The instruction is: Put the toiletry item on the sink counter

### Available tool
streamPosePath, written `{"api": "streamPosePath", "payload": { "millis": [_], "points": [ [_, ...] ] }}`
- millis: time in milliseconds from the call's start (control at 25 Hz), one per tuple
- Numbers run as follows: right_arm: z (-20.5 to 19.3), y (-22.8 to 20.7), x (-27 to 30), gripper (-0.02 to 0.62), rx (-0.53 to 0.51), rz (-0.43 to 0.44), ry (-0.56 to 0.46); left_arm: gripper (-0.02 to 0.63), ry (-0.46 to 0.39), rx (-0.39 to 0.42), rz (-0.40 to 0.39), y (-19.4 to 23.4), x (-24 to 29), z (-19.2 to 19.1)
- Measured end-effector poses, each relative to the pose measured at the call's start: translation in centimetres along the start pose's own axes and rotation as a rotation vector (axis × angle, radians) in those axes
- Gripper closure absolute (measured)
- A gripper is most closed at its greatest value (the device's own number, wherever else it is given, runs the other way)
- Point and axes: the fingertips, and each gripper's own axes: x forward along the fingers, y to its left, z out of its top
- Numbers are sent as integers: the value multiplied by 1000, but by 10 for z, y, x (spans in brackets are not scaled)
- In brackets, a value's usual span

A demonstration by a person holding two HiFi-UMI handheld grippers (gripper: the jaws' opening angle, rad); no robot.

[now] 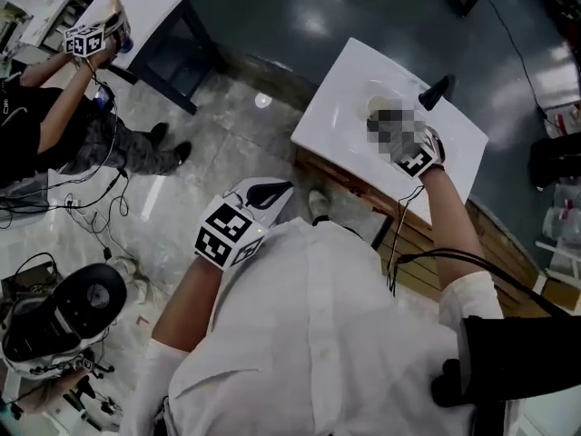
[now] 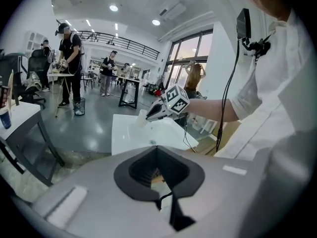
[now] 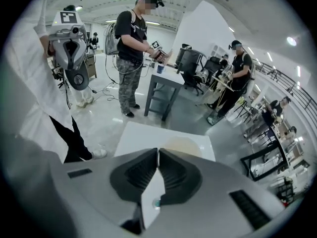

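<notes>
White toiletry item (image 3: 151, 196) — gripped, above sink counter (image 3: 142, 137)

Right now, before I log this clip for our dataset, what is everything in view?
white rectangular sink counter: one, white, on a wooden cabinet.
black faucet: one, black, at the counter's far edge.
white toiletry tube with a teal end: one, clamped in the right gripper above the counter.
white table with dark legs: one, upper left in the head view.
black cables: several, on the floor at left.
other people: several, standing at tables in the background.
left gripper: one, grey, jaws shut, empty, beside the counter.
right gripper: one, grey, shut on the tube.
</notes>
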Motion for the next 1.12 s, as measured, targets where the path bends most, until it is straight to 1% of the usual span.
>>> {"api": "streamPosePath", "payload": {
  "millis": [120,240,360,560,680,760,960,1120],
  "points": [
    [-7,-34,23,581,-31,25,-6,600,-9,-21,55,4,16,12],
    [-11,-66,35,581,-47,29,-1,600,-14,-36,95,3,25,25],
    [-8,-92,39,581,-70,37,19,600,-22,-60,142,-1,21,39],
    [2,-123,56,581,-103,82,79,600,-49,-134,228,4,8,55],
    [3,-136,70,581,-142,97,113,600,-47,-169,259,8,5,53],
    [4,-142,78,581,-156,105,117,600,-44,-187,278,8,3,52],
    [5,-148,89,581,-168,122,106,600,-49,-217,312,3,5,51],
    [-3,-155,91,581,-148,107,125,600,-43,-230,324,-1,7,48]
  ]
}}
